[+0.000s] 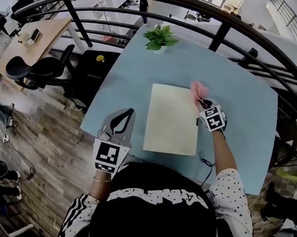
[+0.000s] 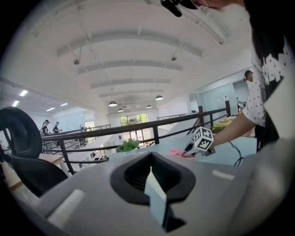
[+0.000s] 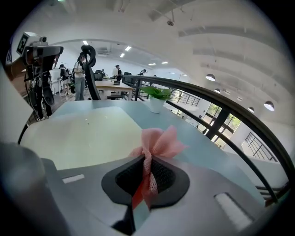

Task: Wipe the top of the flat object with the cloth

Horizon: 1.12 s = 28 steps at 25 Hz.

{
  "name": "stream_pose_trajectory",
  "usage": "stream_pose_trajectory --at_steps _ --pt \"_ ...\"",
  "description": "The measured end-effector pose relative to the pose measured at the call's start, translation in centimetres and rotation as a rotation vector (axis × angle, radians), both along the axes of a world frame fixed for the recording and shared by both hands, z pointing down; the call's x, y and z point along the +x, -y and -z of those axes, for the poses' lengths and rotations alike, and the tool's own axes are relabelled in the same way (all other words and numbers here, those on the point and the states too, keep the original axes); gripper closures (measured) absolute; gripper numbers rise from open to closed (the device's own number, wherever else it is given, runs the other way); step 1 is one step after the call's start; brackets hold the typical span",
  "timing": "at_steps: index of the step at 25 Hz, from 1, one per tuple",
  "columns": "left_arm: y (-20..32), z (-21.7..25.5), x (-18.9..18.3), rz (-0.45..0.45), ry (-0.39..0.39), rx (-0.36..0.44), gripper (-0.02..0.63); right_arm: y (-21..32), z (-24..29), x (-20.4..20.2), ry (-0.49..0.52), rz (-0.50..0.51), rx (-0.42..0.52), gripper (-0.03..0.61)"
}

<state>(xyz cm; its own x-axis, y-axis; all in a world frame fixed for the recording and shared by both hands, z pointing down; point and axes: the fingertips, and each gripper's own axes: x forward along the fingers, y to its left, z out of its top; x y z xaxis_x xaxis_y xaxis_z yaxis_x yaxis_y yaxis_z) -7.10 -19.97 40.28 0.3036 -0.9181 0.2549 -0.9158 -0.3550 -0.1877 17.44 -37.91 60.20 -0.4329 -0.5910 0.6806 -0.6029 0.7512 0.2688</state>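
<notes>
Pinching one pink mesh cloth (image 3: 159,142), bunched and fanned, the right gripper (image 3: 145,173) sits at the far right edge of the single pale yellow flat board (image 1: 172,118) on the light blue table (image 1: 240,112). The left gripper (image 1: 124,118), jaws pressed together and empty, is held near left of the board.

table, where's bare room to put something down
Bare table between the plant and the flat object, and right of the right hand-held gripper. Crowded: the flat object's right edge, with cloth and cable; left hand-held gripper over the left strip.
</notes>
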Motion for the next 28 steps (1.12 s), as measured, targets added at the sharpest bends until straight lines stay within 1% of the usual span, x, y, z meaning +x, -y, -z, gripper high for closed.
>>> stream_pose_trajectory --at_steps 4,10,13,28 --pt "0.1 -0.3 0.5 -0.024 -0.008 -0.006 0.614 -1.2 -0.2 -0.1 -0.001 0.017 -0.008 0.552" --pt "0.3 -0.5 1.8 -0.080 -0.018 -0.009 0.614 -3.5 -0.5 -0.1 -0.048 0.073 -0.005 0.552" --pt "0.3 -0.6 2.5 -0.105 -0.022 -0.012 0.614 -4.5 -0.5 -0.1 -0.055 0.091 0.003 0.554" --pt "0.1 -0.9 5.3 -0.210 -0.034 -0.019 0.614 -10.2 -0.5 0.6 -0.043 0.102 -0.026 0.554"
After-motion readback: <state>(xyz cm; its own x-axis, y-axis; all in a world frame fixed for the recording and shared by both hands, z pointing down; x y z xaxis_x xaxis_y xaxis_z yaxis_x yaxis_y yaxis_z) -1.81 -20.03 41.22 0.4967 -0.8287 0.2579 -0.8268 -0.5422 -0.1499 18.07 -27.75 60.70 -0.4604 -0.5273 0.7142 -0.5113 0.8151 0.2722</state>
